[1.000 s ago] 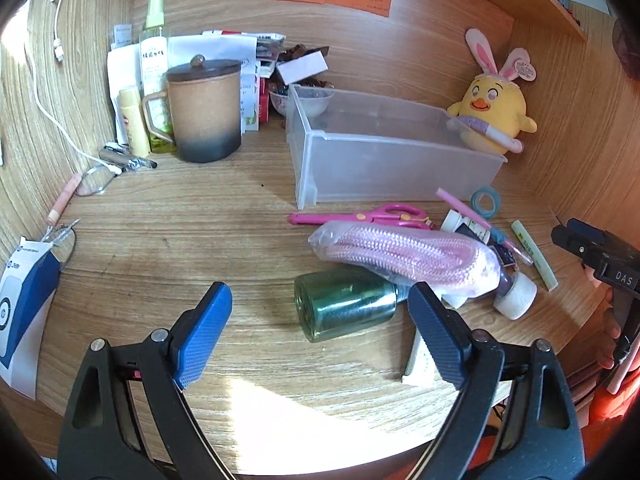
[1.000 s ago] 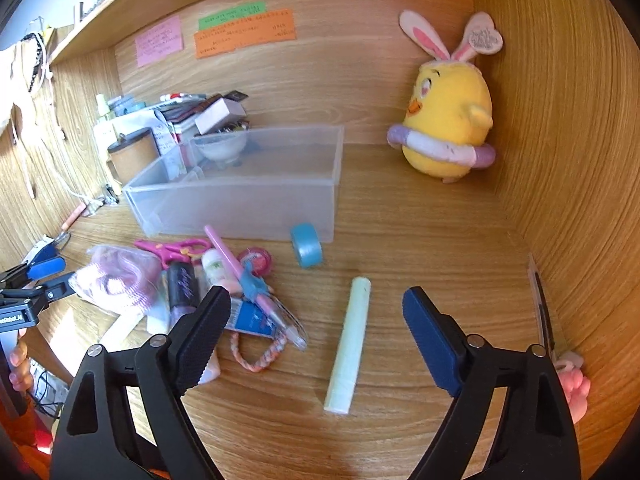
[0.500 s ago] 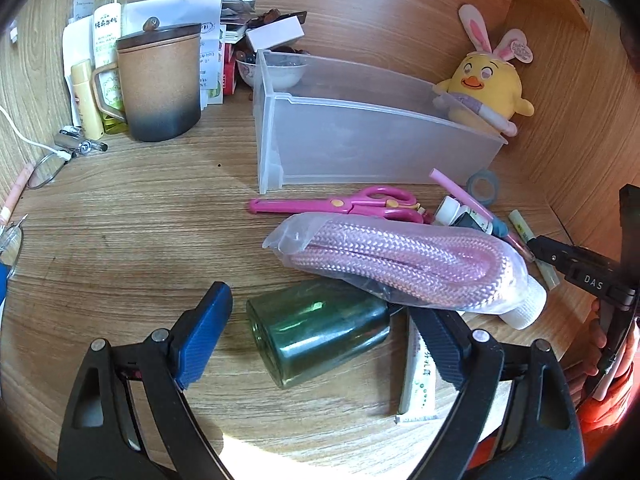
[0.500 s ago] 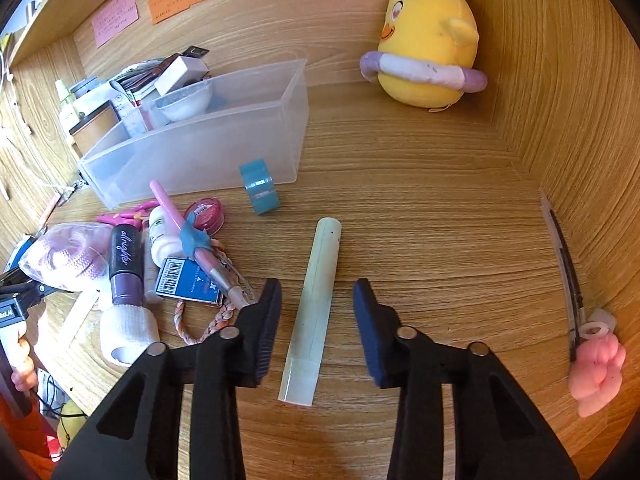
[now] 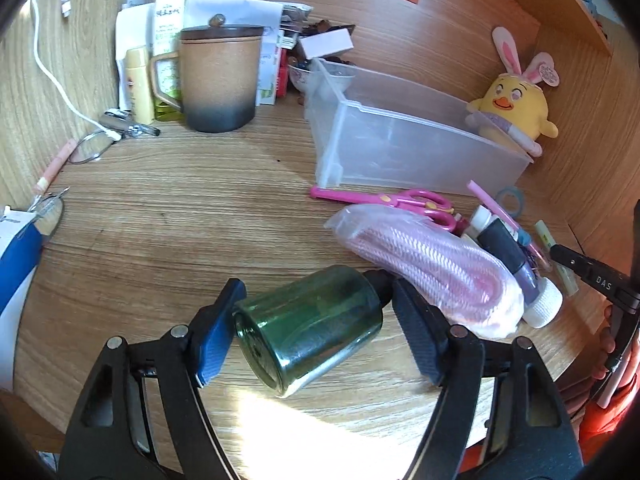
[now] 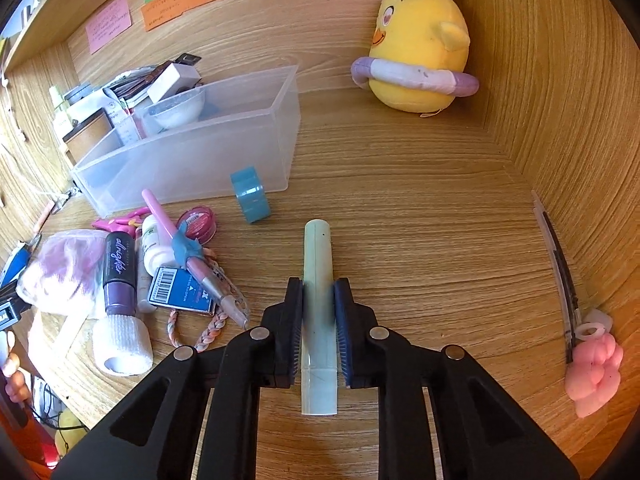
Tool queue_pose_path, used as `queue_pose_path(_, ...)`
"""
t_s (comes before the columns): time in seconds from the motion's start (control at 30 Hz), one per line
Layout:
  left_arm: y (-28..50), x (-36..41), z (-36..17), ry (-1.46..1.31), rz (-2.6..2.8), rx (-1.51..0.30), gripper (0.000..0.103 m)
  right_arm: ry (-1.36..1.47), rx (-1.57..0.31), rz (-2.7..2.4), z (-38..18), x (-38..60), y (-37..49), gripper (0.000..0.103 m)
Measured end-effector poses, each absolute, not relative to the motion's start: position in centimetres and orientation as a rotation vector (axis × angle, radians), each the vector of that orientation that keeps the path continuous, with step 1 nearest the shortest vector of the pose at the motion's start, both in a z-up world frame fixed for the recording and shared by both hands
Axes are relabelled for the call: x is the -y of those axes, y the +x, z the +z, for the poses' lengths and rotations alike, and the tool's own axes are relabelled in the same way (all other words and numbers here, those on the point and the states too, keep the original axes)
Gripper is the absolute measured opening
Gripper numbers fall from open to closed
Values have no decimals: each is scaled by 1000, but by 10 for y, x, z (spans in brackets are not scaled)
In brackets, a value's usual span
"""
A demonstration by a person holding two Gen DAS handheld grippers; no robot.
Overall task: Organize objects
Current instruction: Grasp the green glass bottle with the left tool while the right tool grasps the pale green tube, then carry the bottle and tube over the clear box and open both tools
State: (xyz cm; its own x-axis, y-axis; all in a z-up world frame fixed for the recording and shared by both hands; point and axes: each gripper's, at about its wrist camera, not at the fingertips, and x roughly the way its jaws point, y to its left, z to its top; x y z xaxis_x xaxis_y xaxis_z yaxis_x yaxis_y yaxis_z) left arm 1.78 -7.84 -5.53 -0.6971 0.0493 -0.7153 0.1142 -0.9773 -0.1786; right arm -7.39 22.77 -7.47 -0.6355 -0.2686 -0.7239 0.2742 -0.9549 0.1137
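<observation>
In the left wrist view a green glass bottle (image 5: 310, 322) lies on its side on the wooden desk. My left gripper (image 5: 316, 320) is closed around it, its blue pads against both sides. In the right wrist view my right gripper (image 6: 319, 312) is shut on a pale green tube (image 6: 318, 308) that lies on the desk pointing away from me. A clear plastic bin (image 5: 404, 144) stands at the back; it also shows in the right wrist view (image 6: 192, 160).
A clutter pile lies beside the bin: bagged pink rope (image 5: 428, 264), pink scissors (image 5: 384, 198), purple tube (image 6: 118, 276), blue tape roll (image 6: 251, 194), pink pen (image 6: 176, 236). A brown lidded mug (image 5: 218, 80) stands back left. A yellow plush chick (image 6: 420, 68) sits in the corner.
My left gripper moved onto the green bottle and closed on it. My right gripper moved forward over the pale green tube and shut on it.
</observation>
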Motion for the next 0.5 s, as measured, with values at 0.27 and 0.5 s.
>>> queue_pose_path(0.27, 17, 102, -40, 1084, -2792, -323, 63, 1063, 15, -2627, -53, -231, -71, 14)
queue_pose_path(0.5, 9, 101, -15, 1003, -2825, -266, 63, 985, 6, -2638, -32, -225, -74, 14)
